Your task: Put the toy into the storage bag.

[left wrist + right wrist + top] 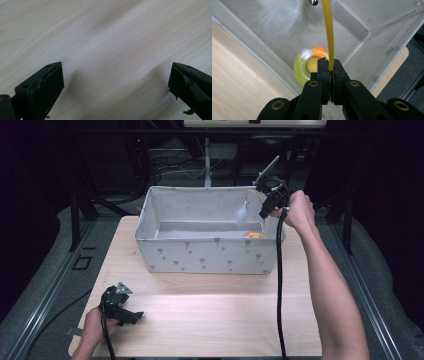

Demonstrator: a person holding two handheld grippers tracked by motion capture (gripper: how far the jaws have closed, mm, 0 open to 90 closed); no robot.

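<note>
1. The right gripper (330,71) has its jaws clenched on the thin yellow wand (328,30) of a cat teaser toy, gripping it near one end. That lets the rest of the wand run out ahead of the jaws, with the white feather tuft (284,22) and a small silver bell (313,2) at its far end.

2. In the high view the right gripper (265,210) is held over the right rear corner of the fabric storage bin (205,255), tipped downward. The feather tuft (242,212) already hangs inside the bin's walls. To my eye this hold suits lowering the toy in feather-first, so that the long wand clears the rim.

3. The left gripper (131,316) rests low over the near left part of the wooden table (210,315), well apart from the bin. Its jaws are spread wide with nothing between them; the left gripper view shows bare wood grain (112,50) in the gap. It seems parked out of the way, since the work takes one hand.

4. The bin is grey-white cloth printed with small dark motifs, open at the top, and sits at the far middle of the table.

5. On its floor, near the right front corner, lies a round yellow-green ring toy (308,66) with an orange ball (319,52) and a white ball (306,53) in its track. The rest of the floor that I can see is bare.
</note>
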